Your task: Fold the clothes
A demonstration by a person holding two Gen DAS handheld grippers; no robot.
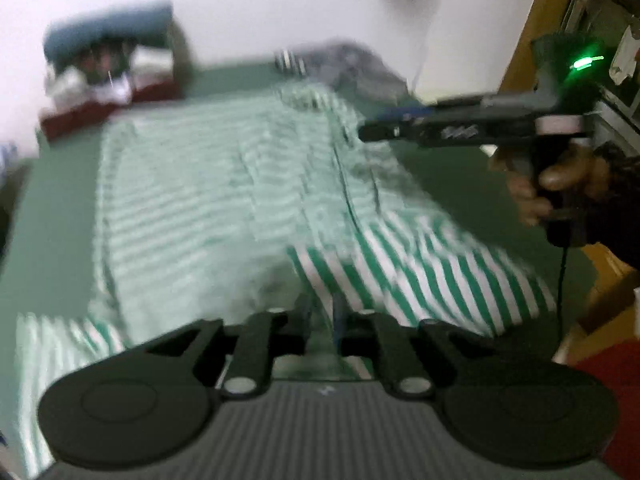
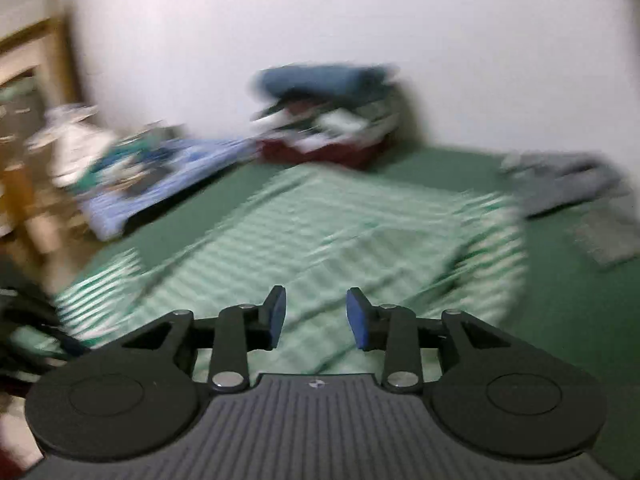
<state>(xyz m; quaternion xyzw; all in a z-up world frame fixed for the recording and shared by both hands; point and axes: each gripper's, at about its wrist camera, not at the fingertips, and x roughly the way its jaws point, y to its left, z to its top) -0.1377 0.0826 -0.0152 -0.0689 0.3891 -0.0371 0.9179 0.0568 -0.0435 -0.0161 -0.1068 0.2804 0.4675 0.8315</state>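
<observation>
A green-and-white striped garment (image 1: pixel 224 184) lies spread over the green bed (image 1: pixel 56 208). Its near edge is pulled up into my left gripper (image 1: pixel 338 320), whose fingers are shut on the cloth. My right gripper (image 1: pixel 364 132) reaches in from the right above the garment's far right edge, held by a hand (image 1: pixel 560 184). In the right wrist view, my right gripper (image 2: pixel 316 316) stands open over the striped garment (image 2: pixel 320 232), with nothing between its blue pads (image 2: pixel 358 320). Both views are blurred.
A heap of clothes on a dark red box (image 1: pixel 108 76) (image 2: pixel 328 120) sits at the back by the white wall. A grey garment (image 1: pixel 352 64) (image 2: pixel 568 184) lies at the bed's far side. Blue cloth and clutter (image 2: pixel 160 168) lie beside wooden furniture (image 2: pixel 36 80).
</observation>
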